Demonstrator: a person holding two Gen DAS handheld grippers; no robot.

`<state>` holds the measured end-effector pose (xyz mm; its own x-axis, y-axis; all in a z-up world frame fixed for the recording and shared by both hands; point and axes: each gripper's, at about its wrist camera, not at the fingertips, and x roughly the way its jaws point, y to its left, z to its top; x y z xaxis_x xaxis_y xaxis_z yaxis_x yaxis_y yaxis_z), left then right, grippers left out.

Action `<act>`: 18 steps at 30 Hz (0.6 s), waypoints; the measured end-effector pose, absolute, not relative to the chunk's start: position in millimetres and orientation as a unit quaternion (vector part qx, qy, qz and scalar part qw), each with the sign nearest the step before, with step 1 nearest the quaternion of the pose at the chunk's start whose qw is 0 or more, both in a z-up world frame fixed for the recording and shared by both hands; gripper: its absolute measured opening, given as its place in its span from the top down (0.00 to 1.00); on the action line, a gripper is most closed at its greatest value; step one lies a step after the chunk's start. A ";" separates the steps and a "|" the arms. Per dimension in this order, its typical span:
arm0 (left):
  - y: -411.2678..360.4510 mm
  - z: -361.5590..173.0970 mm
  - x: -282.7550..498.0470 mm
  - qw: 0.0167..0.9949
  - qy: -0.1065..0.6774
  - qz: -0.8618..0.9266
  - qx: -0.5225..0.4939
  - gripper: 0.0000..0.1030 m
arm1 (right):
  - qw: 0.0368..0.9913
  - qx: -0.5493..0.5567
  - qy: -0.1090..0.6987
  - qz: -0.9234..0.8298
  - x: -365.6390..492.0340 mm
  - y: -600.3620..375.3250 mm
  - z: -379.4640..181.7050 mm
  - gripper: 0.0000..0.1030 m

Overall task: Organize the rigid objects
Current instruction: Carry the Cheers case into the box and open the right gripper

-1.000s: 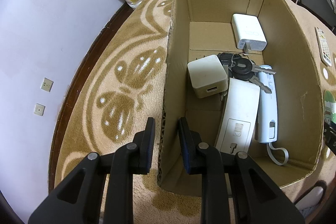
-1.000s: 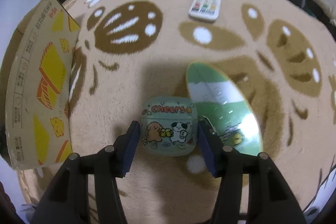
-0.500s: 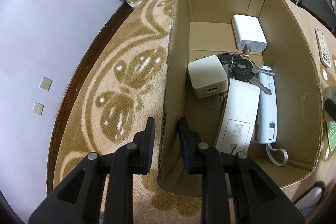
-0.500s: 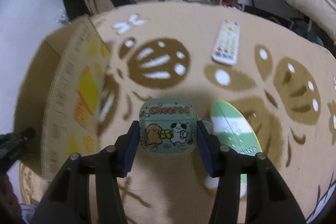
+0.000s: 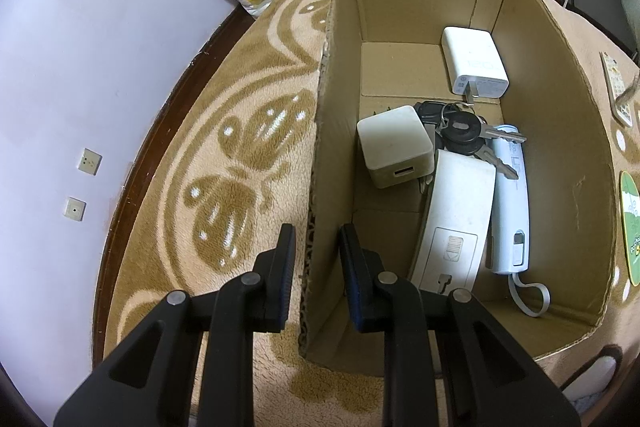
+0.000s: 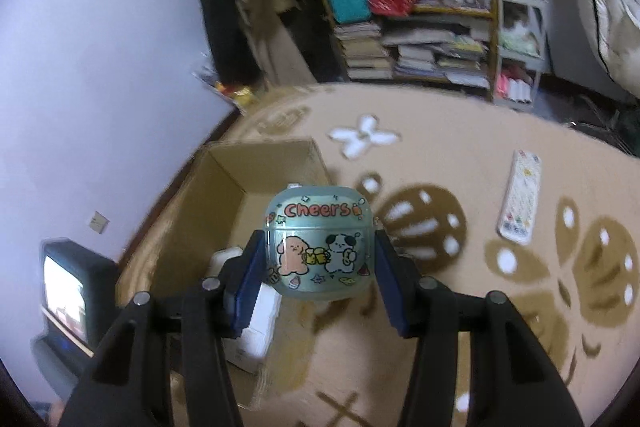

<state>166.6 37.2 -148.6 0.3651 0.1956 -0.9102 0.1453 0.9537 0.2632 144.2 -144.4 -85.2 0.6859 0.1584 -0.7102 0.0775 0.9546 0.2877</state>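
Note:
My right gripper (image 6: 318, 251) is shut on a pale green earbud case (image 6: 318, 247) printed "Cheers" with cartoon dogs, held in the air over the right side of the open cardboard box (image 6: 224, 195). In the left wrist view my left gripper (image 5: 318, 259) straddles the left wall of the cardboard box (image 5: 332, 131), one finger outside and one inside, clamped on it. Inside lie a white charger (image 5: 474, 67), a square white adapter (image 5: 394, 147), a bunch of keys (image 5: 464, 131), a curved white device (image 5: 456, 211) and a slim pale blue device with a strap (image 5: 510, 203).
The box sits on a tan patterned rug (image 5: 240, 155) near a white wall (image 5: 80, 47). A white remote (image 6: 520, 195) lies on the rug to the right, and a green oval pad (image 5: 630, 227) beside the box. A cluttered bookshelf (image 6: 420, 27) stands behind, a lit screen (image 6: 64, 291) at far left.
My right gripper has lifted the earbud case off the rug and carried it up and left, over the box. The left gripper and the box have not moved.

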 end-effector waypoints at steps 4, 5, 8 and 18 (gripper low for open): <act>37.2 -148.4 166.7 0.812 0.563 0.016 0.153 0.79 | 0.910 0.154 0.382 0.045 152.3 -135.5 -68.7 0.46; 36.4 -148.4 166.6 0.812 0.562 0.016 0.155 0.79 | 0.909 0.161 0.382 0.053 153.4 -132.8 -66.0 0.46; 35.0 -148.3 166.5 0.812 0.561 0.017 0.160 0.79 | 0.903 0.176 0.386 0.072 154.8 -123.2 -63.7 0.46; 36.1 -147.6 165.1 0.813 0.562 0.012 0.152 0.79 | 0.876 0.200 0.430 0.084 157.4 -108.1 -104.2 0.46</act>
